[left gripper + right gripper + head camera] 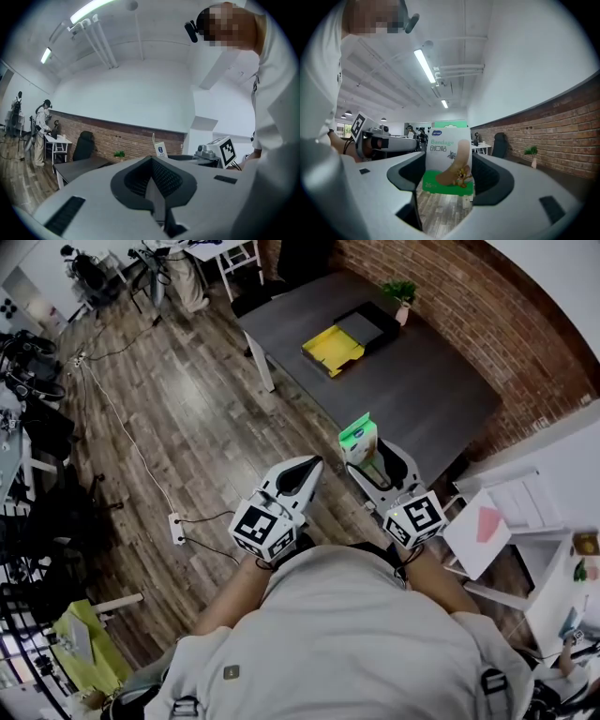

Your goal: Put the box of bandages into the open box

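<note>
A white and green box of bandages stands upright between the jaws of my right gripper, which is shut on it. In the head view the bandage box is held up in front of the person's chest by the right gripper, well short of the table. The open box with a yellow inside lies on the dark table, beside its dark lid. My left gripper is held next to the right one, its jaws shut with nothing between them.
A small potted plant stands at the table's far edge by the brick wall. White desks, chairs and cables sit on the wood floor at the back left. A person stands at a far desk. White furniture with papers is to the right.
</note>
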Tool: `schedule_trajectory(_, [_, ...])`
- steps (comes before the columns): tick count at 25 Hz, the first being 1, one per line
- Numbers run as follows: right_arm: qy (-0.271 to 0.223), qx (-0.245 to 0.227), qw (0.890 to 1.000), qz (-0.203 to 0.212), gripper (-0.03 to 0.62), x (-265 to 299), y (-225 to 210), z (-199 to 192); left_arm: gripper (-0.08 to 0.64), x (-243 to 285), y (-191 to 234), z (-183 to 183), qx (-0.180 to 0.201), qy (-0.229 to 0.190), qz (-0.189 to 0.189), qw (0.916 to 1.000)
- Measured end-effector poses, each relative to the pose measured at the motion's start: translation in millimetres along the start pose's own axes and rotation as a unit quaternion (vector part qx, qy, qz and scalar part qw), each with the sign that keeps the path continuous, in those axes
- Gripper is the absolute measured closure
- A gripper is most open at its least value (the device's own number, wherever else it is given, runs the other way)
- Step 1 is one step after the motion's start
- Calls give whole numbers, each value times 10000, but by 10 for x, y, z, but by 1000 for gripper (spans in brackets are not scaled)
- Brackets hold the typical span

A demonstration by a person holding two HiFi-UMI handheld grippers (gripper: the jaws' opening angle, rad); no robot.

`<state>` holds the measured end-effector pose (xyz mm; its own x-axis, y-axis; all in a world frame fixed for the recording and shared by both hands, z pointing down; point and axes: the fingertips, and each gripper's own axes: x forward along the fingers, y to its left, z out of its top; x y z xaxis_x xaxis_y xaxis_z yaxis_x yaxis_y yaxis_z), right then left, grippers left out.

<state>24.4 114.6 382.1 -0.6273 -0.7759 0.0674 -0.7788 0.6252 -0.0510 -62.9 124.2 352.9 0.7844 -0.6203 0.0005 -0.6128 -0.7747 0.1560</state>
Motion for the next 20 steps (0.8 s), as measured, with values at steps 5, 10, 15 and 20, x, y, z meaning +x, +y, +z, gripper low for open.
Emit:
schedule_trajectory(5, [92, 43, 9999, -64, 290, 161, 47, -25, 544, -52, 222, 8, -118, 25, -12, 9999])
schedule_trajectory(10, [190, 87, 9997, -95, 290, 282, -69, -88, 543, 31, 428, -29, -234, 22, 71, 9997])
schedule_trajectory(15, [176, 206, 9996, -6, 290, 493, -341, -130, 544, 255, 610, -68, -286, 117, 156, 9994])
schedule_trajectory(20, [88, 188, 9997, 108, 290, 737, -617, -69, 545, 527, 830, -48, -243, 188, 245, 9992])
